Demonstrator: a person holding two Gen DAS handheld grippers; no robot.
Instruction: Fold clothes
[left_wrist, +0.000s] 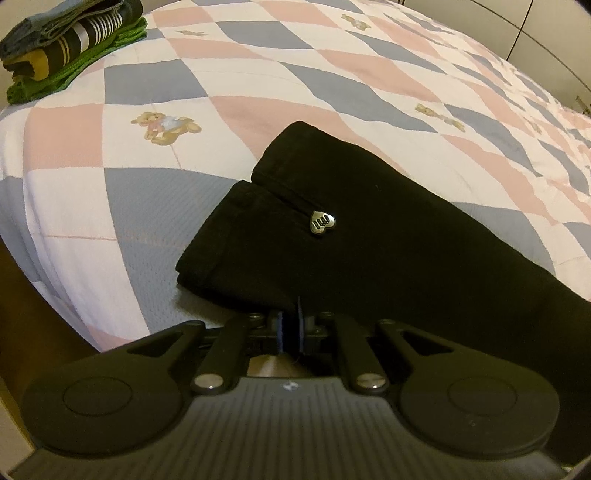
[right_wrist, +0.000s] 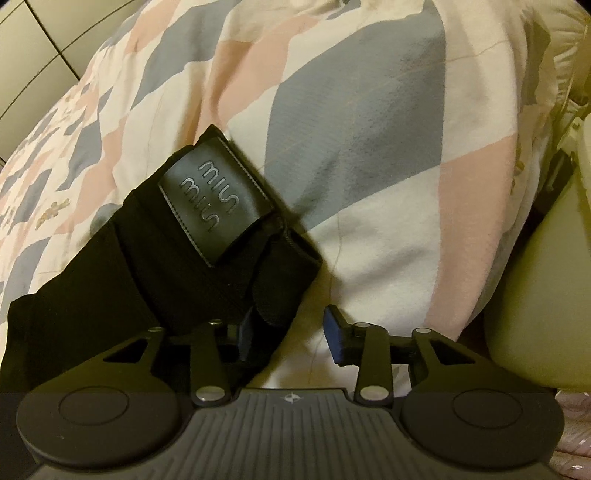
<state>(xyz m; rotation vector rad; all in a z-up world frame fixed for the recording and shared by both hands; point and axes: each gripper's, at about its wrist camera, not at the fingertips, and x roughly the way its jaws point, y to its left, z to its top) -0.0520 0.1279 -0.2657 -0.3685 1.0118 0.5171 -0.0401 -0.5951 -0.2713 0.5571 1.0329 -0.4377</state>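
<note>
Black trousers (left_wrist: 369, 236) lie folded lengthwise on the checked quilt (left_wrist: 184, 92), with a silver heart charm (left_wrist: 322, 222) near the leg hems. My left gripper (left_wrist: 290, 325) is shut, its blue pads pinched on the near edge of the trousers. In the right wrist view the waistband end of the trousers (right_wrist: 166, 258) shows a black leather patch (right_wrist: 218, 206). My right gripper (right_wrist: 291, 336) is open; its left pad (right_wrist: 245, 339) touches the waistband edge and its right pad (right_wrist: 334, 339) is over bare quilt (right_wrist: 354, 129).
A stack of folded clothes (left_wrist: 70, 40), green at the bottom with striped and blue pieces on top, sits at the far left corner of the bed. A pale cushioned object (right_wrist: 539, 295) stands right of the bed. Tiled wall (right_wrist: 33, 48) lies beyond.
</note>
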